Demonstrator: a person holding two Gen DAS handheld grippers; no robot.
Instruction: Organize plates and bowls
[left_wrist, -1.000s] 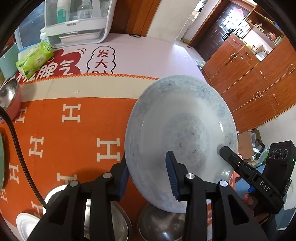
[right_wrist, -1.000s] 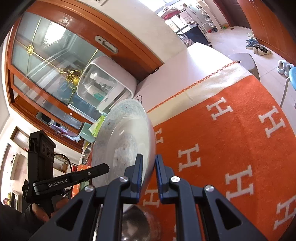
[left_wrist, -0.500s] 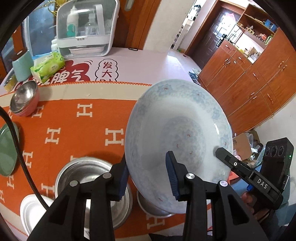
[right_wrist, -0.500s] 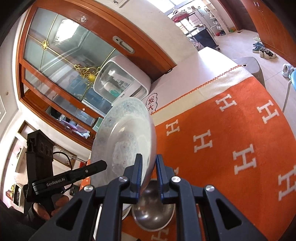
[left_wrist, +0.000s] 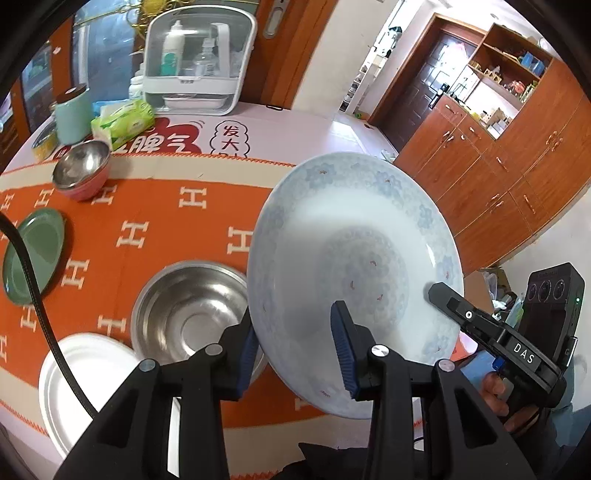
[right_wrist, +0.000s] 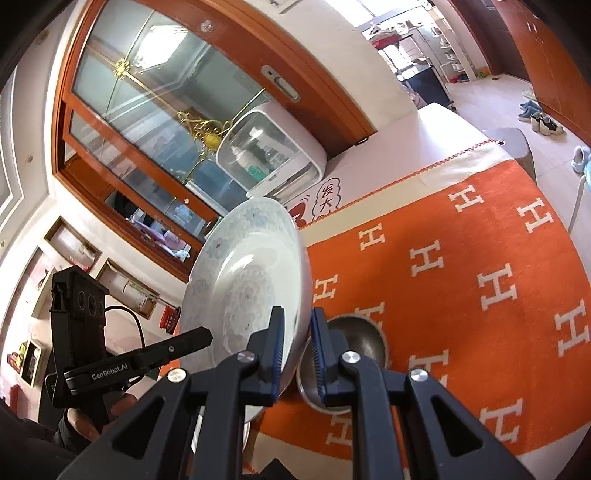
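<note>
Both tongs pinching tilted plate (left_wrist: 354, 266) rim, above steel bowl (left_wrist: 188, 306)

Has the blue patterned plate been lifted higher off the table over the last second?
Yes. The blue patterned plate rose with both grippers: the large steel bowl and orange tablecloth now sit farther below it.
</note>
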